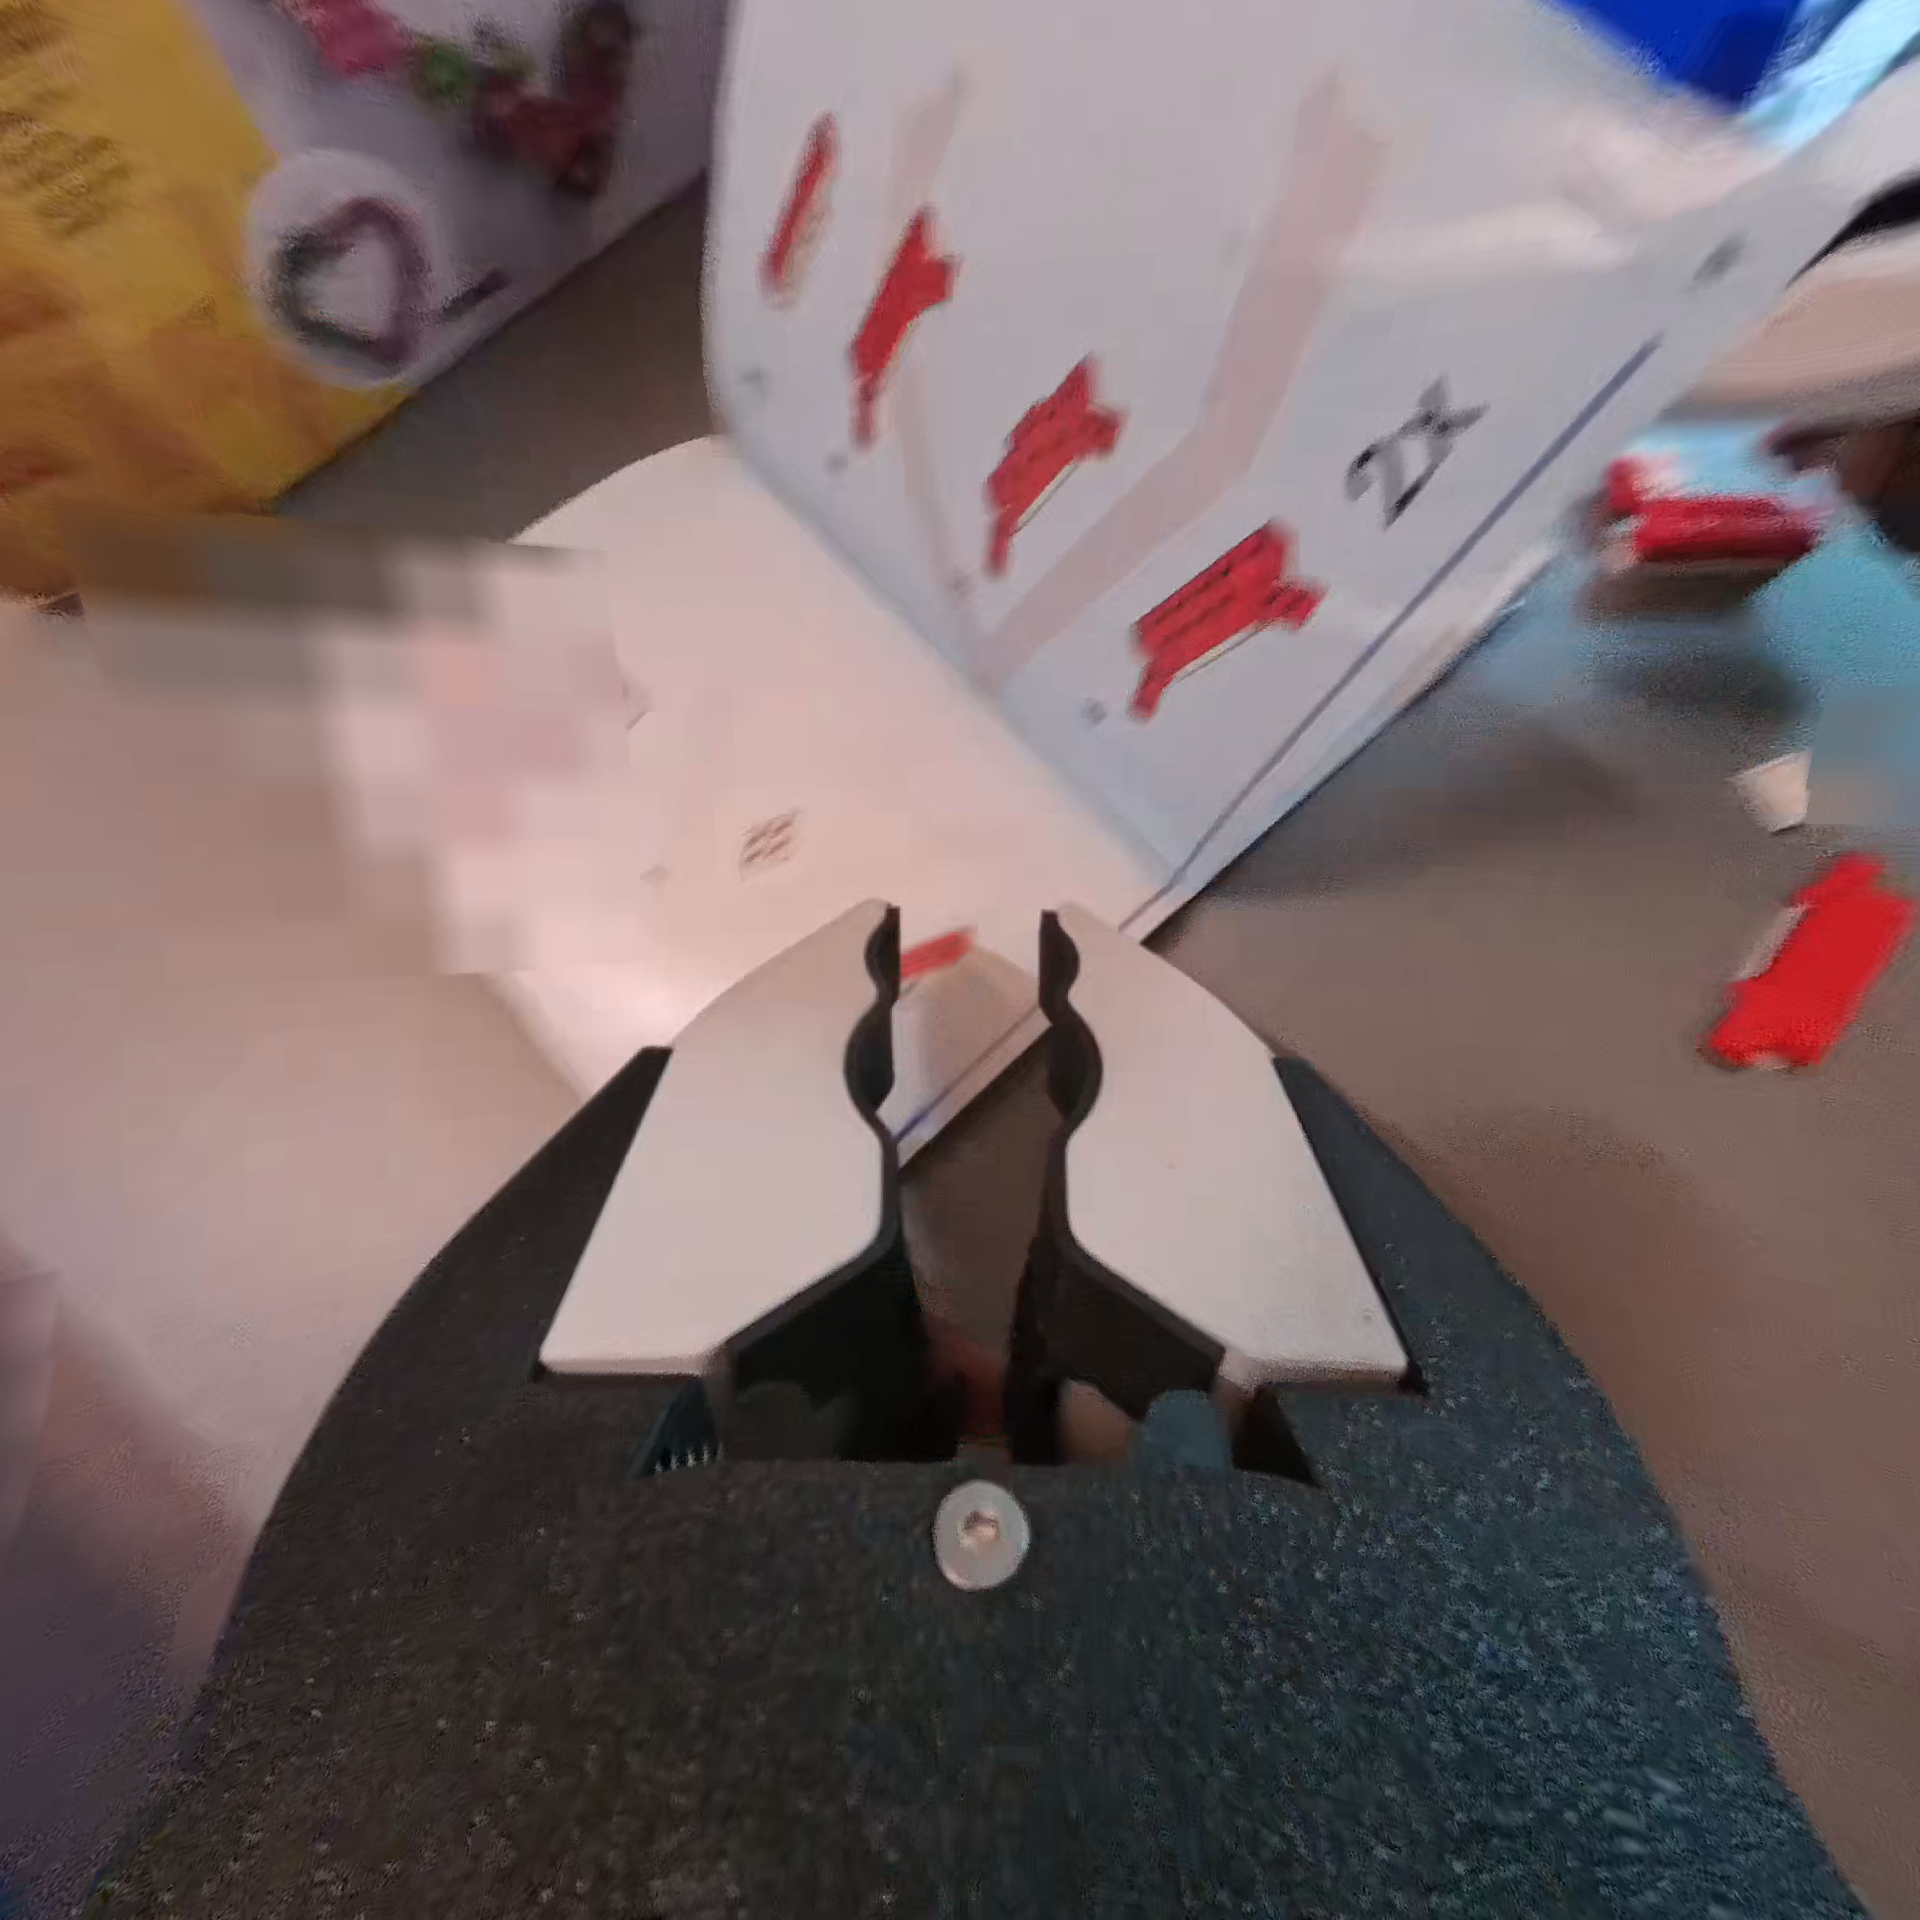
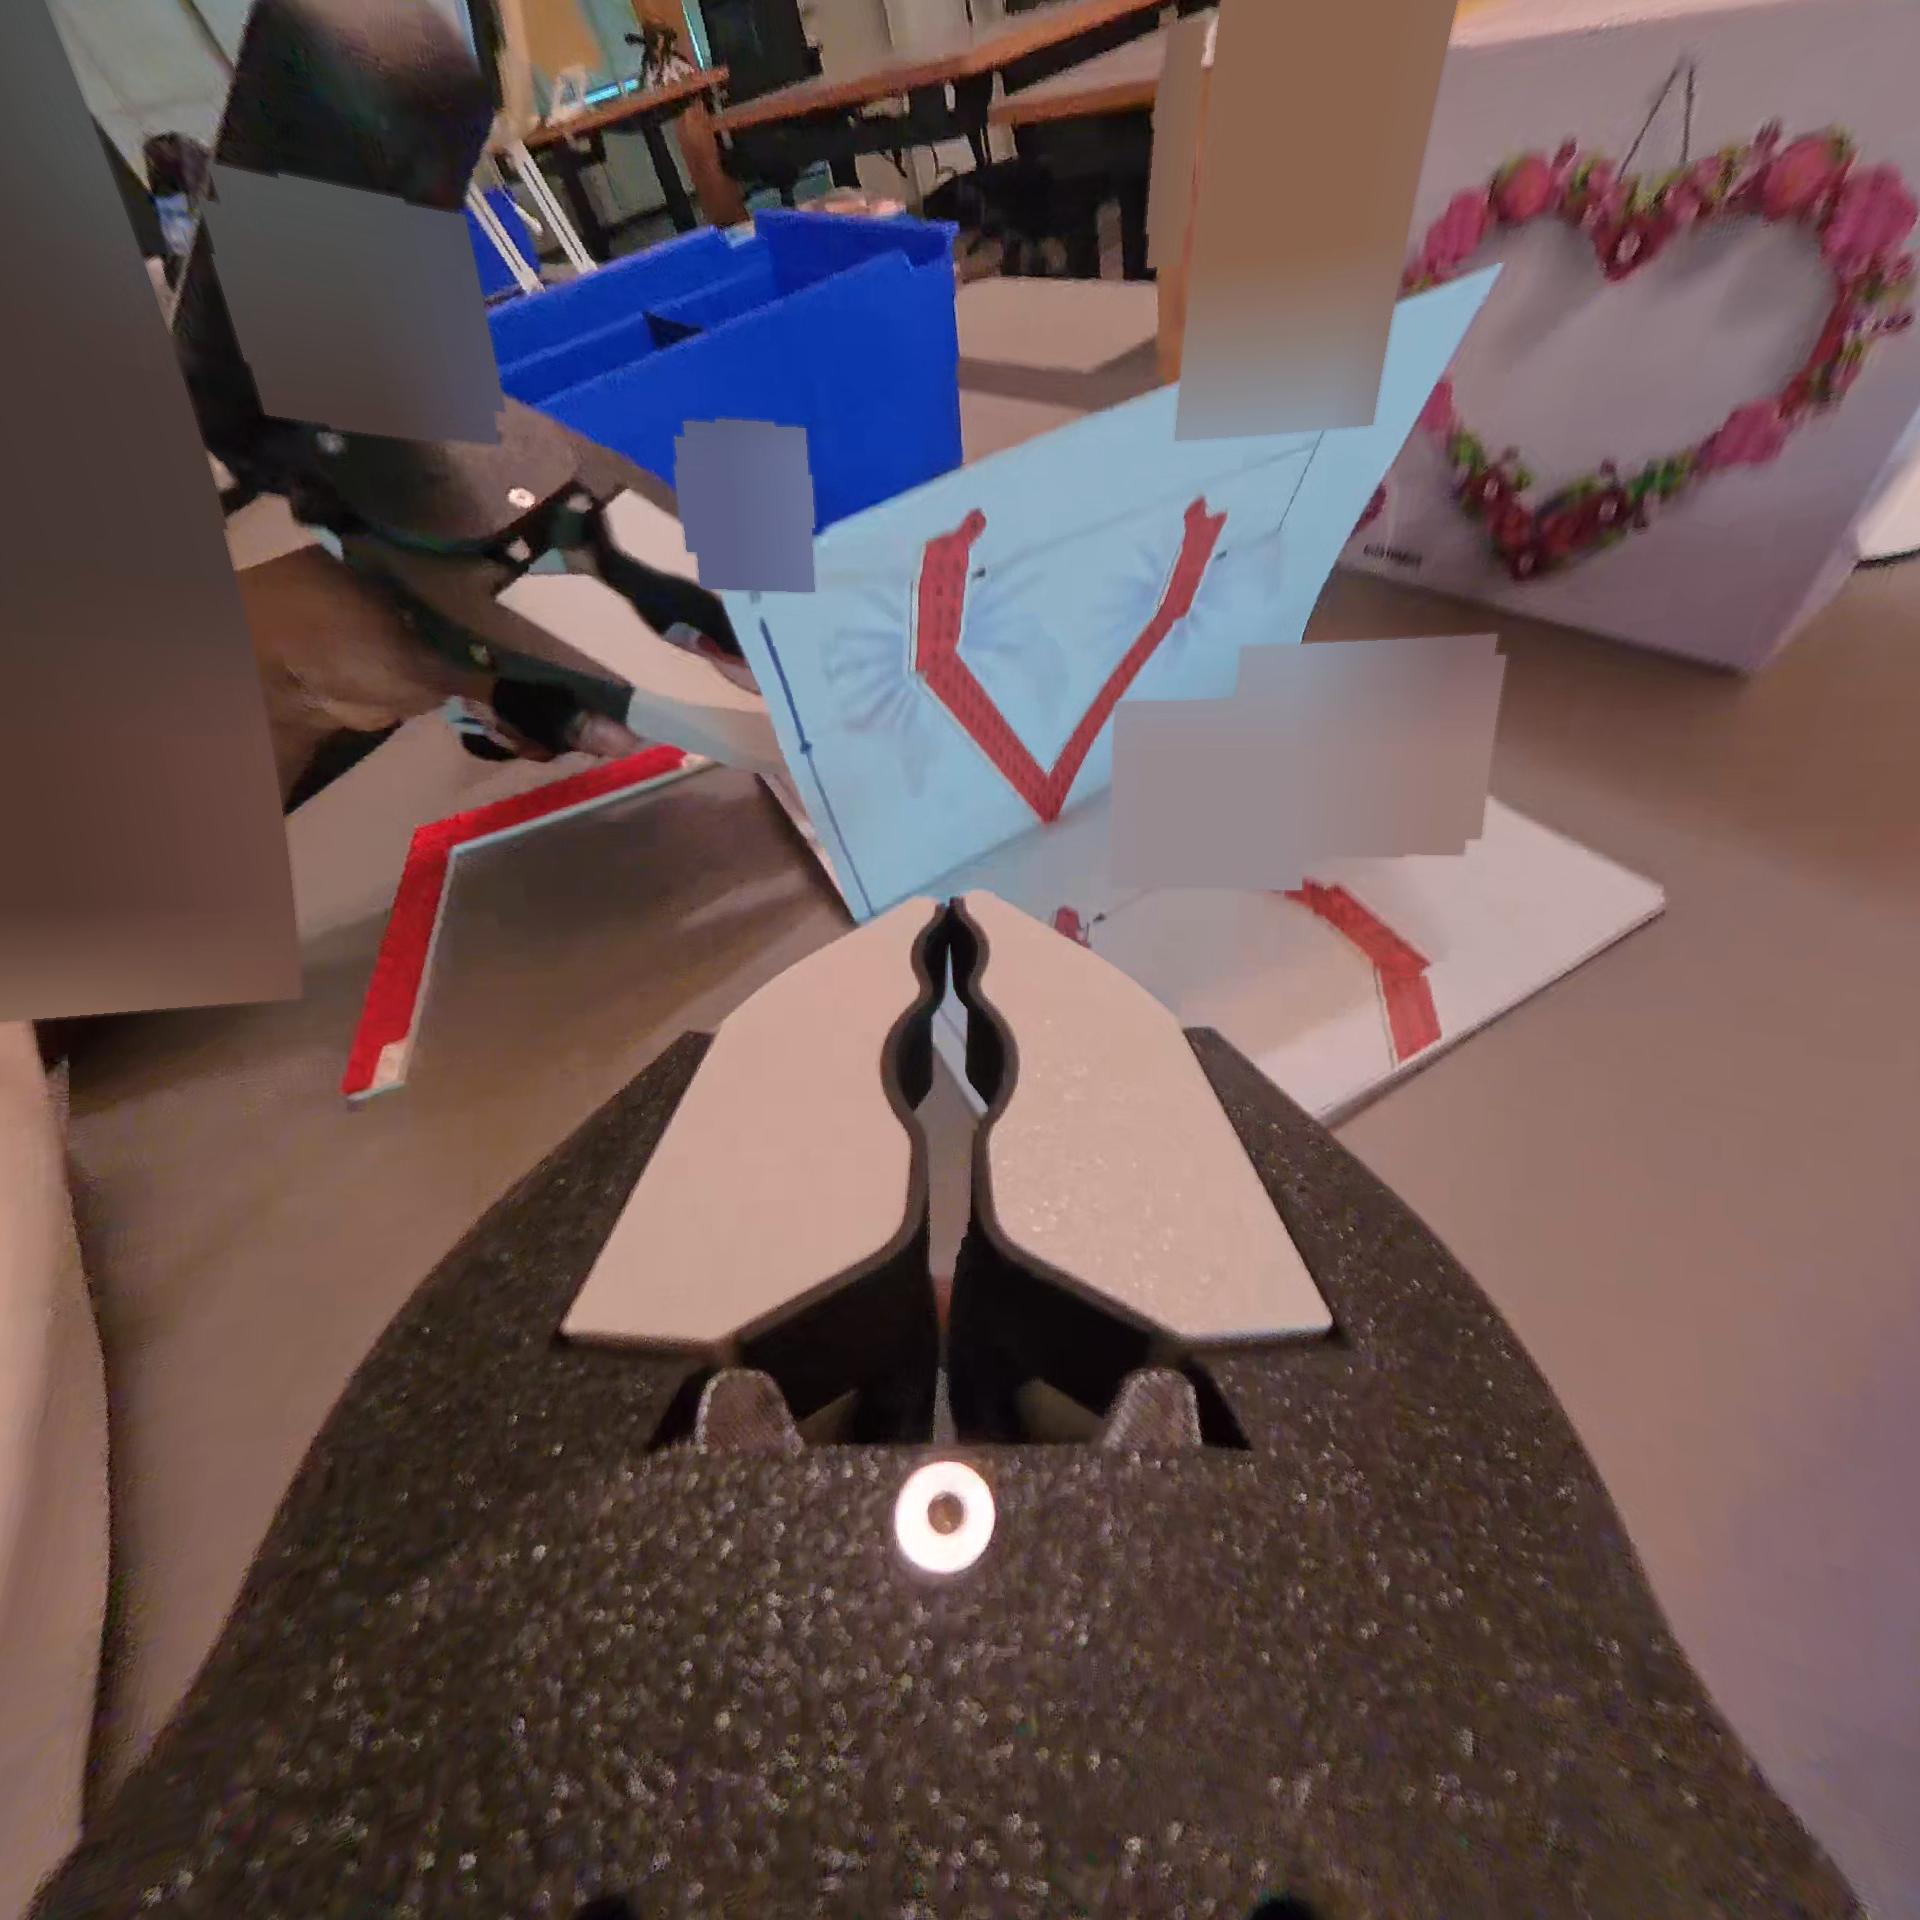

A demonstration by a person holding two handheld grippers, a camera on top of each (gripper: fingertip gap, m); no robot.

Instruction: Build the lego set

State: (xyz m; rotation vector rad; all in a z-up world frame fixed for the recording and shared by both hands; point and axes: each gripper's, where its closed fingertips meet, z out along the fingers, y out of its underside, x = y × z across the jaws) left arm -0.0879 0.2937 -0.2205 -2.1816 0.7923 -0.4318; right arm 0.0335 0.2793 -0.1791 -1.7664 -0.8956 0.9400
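The instruction booklet lies open on the brown table, with one light-blue page raised upright. My right gripper is shut, with its tips at the booklet's near edge; I cannot tell whether it pinches paper. My left gripper is open, its jaws a little apart around the curved edge of the raised page. It also shows in the right wrist view at that page's left edge. A red angled lego strip lies on the table to the left. Loose red lego pieces lie to the right.
A blue bin stands behind the booklet. The white set box with a flower heart picture stands at the right, and also shows in the left wrist view. More red pieces and a small white scrap lie on the table. My right fingertips sit around 15 cm from my left ones.
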